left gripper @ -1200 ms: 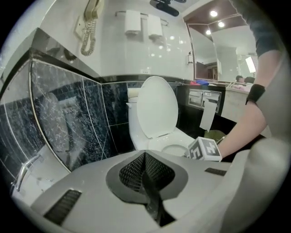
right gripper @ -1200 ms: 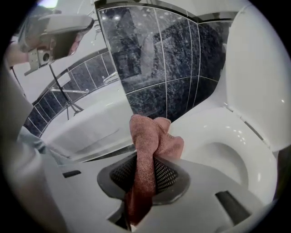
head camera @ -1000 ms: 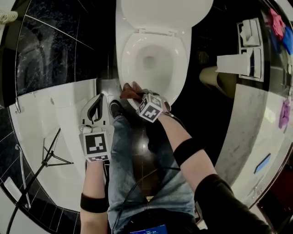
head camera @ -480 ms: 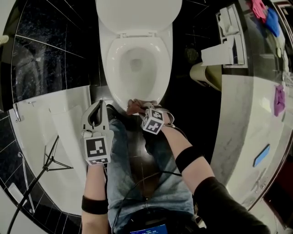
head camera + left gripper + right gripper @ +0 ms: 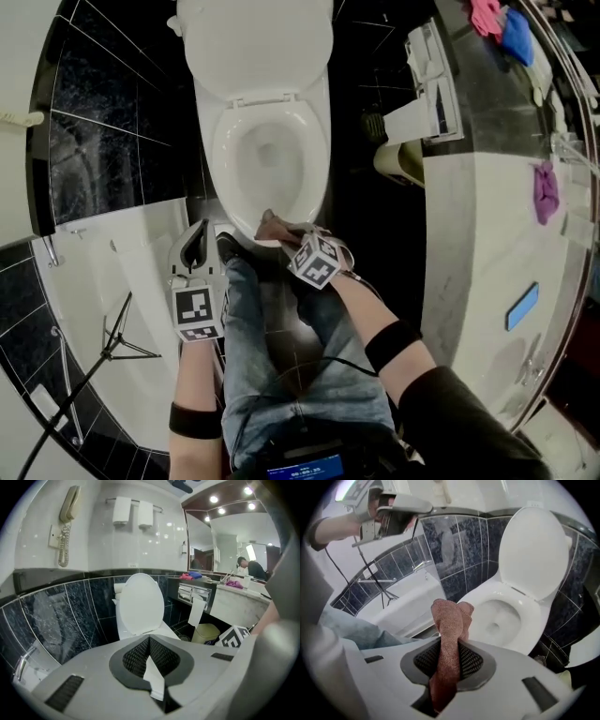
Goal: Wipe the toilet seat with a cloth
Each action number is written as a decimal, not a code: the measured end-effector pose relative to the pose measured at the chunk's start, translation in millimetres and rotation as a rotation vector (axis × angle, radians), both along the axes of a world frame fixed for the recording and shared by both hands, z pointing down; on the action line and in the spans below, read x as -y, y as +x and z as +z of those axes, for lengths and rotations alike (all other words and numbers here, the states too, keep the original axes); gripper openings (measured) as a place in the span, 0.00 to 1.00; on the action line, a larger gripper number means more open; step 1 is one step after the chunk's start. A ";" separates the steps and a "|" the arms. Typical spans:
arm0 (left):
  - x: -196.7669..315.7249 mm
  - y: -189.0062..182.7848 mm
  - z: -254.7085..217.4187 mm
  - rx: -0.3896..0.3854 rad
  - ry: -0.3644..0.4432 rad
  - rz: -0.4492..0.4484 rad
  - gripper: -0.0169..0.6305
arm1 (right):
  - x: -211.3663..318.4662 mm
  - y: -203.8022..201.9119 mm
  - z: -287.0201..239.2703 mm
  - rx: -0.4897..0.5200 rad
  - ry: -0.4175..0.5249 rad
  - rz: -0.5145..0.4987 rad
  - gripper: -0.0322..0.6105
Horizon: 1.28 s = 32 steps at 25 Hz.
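Gripping a reddish cloth (image 5: pixel 449 620), right claw (image 5: pixel 281 232) seemingly just above toilet seat (image 5: pixel 223 157) front, left claw (image 5: pixel 196 236) closed.

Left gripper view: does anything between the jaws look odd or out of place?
Yes. A small white scrap, perhaps paper, is pinched in the shut left gripper, although the cloth for wiping is held in the right gripper.

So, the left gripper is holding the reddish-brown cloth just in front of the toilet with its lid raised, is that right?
Not quite: the cloth is clamped in the right gripper, not the left, as the right gripper view shows. The rest stands: it is held just in front of the toilet, whose lid is raised.
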<state>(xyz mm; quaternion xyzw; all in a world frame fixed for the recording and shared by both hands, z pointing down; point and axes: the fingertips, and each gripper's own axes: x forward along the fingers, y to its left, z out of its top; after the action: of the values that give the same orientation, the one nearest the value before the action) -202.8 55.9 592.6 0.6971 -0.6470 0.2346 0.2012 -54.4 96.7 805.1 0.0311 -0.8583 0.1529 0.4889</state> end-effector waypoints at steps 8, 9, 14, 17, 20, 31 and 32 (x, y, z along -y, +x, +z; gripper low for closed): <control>-15.1 3.3 -90.9 -0.031 0.039 -0.039 0.03 | 59.9 3.5 -177.4 0.207 0.122 0.248 0.22; -17.8 3.5 -102.4 -0.036 0.046 -0.043 0.03 | 65.8 5.8 -199.6 0.226 0.146 0.263 0.22; -42.1 11.9 -165.6 -0.036 0.077 -0.035 0.03 | 77.7 32.6 -307.2 0.315 0.225 0.377 0.22; -55.8 19.8 -207.0 -0.032 0.105 -0.033 0.03 | 77.8 59.9 -363.1 0.358 0.263 0.449 0.22; -61.8 29.1 -248.4 -0.027 0.148 -0.016 0.03 | 77.1 82.0 -413.4 0.397 0.285 0.523 0.22; -84.7 67.9 -323.4 -0.053 0.243 0.030 0.03 | 54.9 115.5 -494.6 0.440 0.364 0.598 0.22; -86.8 70.0 -324.7 -0.056 0.245 0.028 0.03 | 53.1 116.5 -497.4 0.440 0.368 0.594 0.22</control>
<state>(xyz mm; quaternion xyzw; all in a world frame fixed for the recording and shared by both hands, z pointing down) -132.8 142.8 267.9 0.7316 -0.6553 0.1369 0.1291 62.1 43.7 307.7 0.3312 -0.9090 0.1343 0.2144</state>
